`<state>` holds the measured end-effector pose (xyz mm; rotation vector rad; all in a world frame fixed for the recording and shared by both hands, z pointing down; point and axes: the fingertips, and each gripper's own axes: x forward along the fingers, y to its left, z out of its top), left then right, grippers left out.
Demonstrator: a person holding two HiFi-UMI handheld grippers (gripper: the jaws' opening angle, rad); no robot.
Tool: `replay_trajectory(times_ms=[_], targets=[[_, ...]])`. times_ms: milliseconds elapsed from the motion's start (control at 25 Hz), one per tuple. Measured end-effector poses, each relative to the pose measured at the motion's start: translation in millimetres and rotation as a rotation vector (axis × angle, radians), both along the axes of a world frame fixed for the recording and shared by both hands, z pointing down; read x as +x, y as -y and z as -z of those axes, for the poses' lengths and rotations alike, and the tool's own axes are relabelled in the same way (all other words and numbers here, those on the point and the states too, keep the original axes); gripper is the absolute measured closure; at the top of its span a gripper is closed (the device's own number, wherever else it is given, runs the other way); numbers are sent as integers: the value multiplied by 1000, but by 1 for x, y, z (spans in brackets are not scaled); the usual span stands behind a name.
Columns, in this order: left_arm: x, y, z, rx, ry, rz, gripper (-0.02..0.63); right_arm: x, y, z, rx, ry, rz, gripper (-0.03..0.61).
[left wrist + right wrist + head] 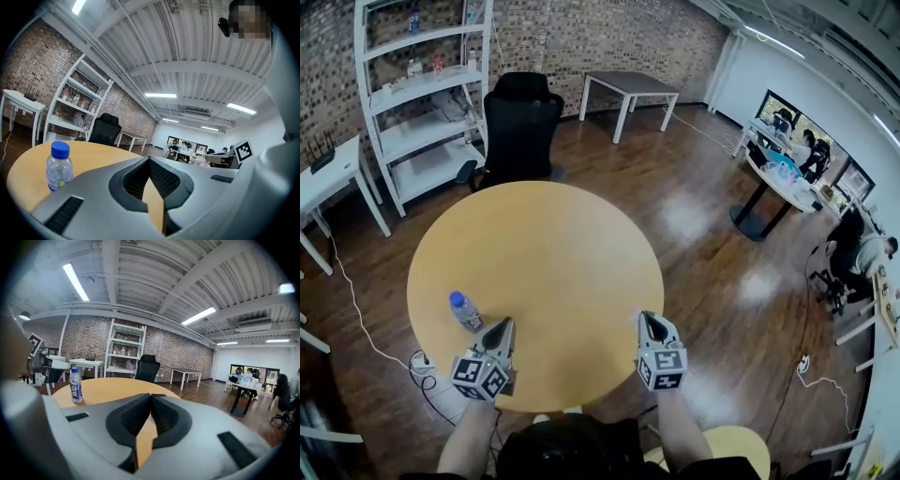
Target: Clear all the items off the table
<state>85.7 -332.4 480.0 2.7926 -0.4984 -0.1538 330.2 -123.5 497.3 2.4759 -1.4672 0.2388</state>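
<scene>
A small clear water bottle (466, 311) with a blue cap stands upright near the front left edge of the round yellow table (553, 253). My left gripper (500, 328) hovers just right of the bottle, jaws shut and holding nothing. In the left gripper view the bottle (59, 166) stands left of the shut jaws of the left gripper (149, 160). My right gripper (649, 319) is over the table's front right edge, also shut and empty. From the right gripper view the bottle (75, 385) is far left, beyond the tips of the right gripper (151, 395).
A black office chair (520, 127) stands behind the table. A white shelf unit (422, 94) and a white desk (328, 178) are at the back left, a white table (628, 89) at the back. A cable and power strip (420, 359) lie on the floor at left.
</scene>
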Motion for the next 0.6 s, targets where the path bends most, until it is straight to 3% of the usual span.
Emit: replay_trajectory(times_ms=[360, 600], targets=[[32, 24, 9, -25, 25, 53, 614, 45, 53, -13, -7, 38, 81, 577], [48, 26, -26, -70, 124, 75, 614, 52, 76, -55, -65, 118, 140, 577]])
